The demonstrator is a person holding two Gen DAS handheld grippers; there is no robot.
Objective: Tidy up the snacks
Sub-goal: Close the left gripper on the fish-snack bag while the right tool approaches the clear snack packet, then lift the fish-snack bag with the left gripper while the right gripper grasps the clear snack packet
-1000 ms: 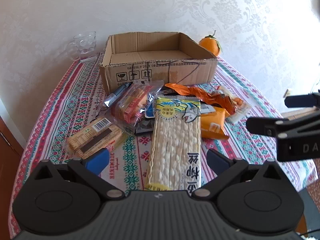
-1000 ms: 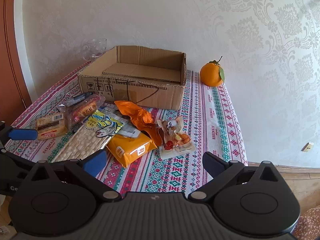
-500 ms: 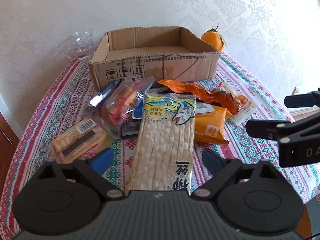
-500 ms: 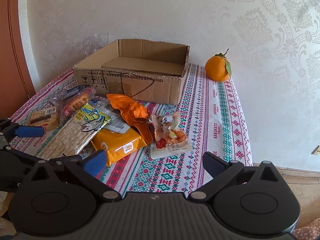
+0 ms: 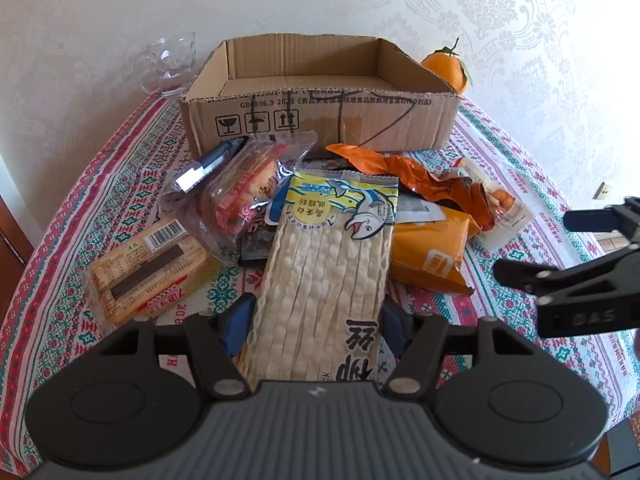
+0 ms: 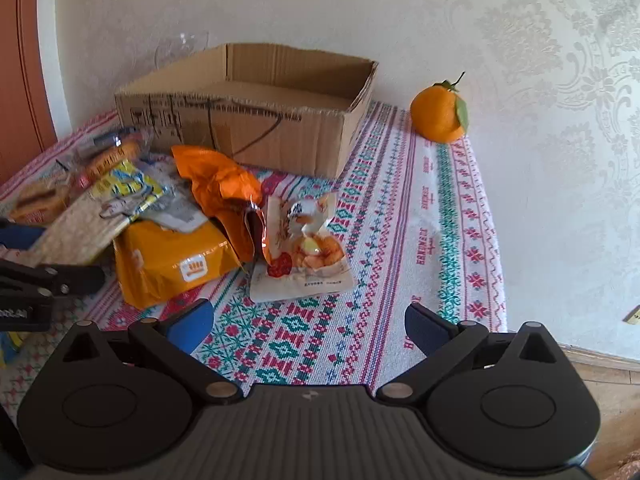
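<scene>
A long packet of pale fish strips [image 5: 328, 248] lies lengthwise on the snack pile. My left gripper [image 5: 316, 324] has its jaws closing on the packet's near end, and the blue pads touch both long edges. An open cardboard box [image 5: 320, 120] stands behind the pile with nothing in it. My right gripper [image 6: 308, 326] is open over bare tablecloth, just short of a white snack pouch [image 6: 304, 256]. Beside the pouch lie a yellow-orange pack [image 6: 176, 260] and a crumpled orange wrapper [image 6: 220, 188].
A biscuit pack [image 5: 148, 268] and a clear bag of red snacks [image 5: 244, 192] lie left of the fish packet. A glass mug [image 5: 170, 66] stands at the back left. An orange fruit [image 6: 438, 114] sits right of the box. The table's right edge drops off by the wall.
The left jaws have drawn in from wide apart onto the fish-strip packet's edges as the gripper came down closer. The right gripper has moved forward and lower toward the white pouch.
</scene>
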